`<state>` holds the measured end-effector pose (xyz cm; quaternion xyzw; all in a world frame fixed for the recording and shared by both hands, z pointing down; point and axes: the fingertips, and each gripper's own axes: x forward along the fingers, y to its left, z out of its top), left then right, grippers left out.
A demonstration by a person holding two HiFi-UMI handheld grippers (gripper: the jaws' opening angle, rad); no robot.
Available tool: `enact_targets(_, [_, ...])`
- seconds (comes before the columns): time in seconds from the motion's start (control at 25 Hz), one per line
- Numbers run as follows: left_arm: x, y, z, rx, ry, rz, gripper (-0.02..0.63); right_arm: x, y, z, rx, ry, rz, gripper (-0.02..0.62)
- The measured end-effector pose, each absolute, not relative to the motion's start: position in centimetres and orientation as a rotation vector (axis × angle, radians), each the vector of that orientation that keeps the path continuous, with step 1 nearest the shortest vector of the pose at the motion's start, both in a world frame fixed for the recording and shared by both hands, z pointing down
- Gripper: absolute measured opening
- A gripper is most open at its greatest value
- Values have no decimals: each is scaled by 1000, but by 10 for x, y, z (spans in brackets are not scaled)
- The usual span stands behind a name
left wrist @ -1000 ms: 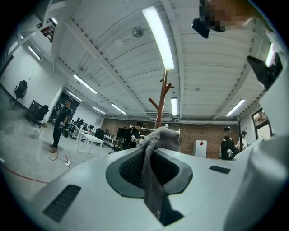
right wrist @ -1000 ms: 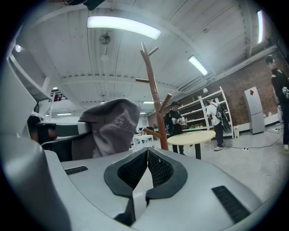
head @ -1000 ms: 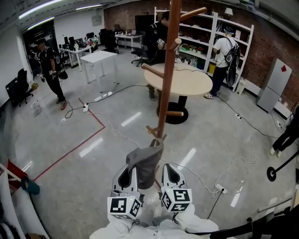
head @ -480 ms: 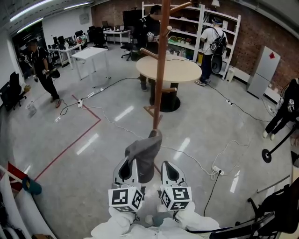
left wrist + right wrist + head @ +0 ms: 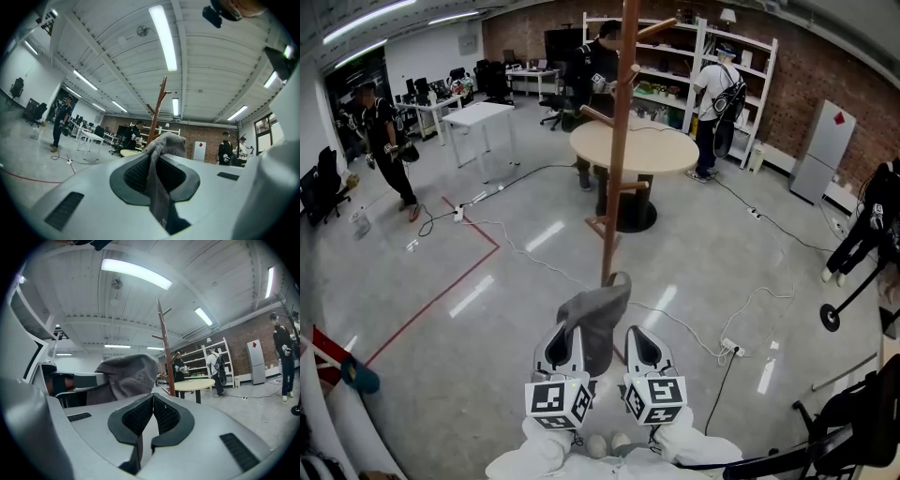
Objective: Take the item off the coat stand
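1. Brick-walled workshop with a shiny floor [image 5: 750, 262] and a round table [image 5: 675, 161] behind the coat stand [image 5: 619, 141].
2. Left gripper [image 5: 564, 345] is clamped on a grey cap [image 5: 598, 319], which hangs clear of the stand's pegs.
3. Right gripper [image 5: 643, 347] is pinched closed, nothing in it.
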<state>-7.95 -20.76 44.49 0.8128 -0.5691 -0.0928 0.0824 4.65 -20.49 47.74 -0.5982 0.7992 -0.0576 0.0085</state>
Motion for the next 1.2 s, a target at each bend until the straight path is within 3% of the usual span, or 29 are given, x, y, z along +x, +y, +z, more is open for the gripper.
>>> enact_targets(1.2, [-71,-227,444,2419,-1759,-281,34,59,-222,467,-1842,2524,-58,8])
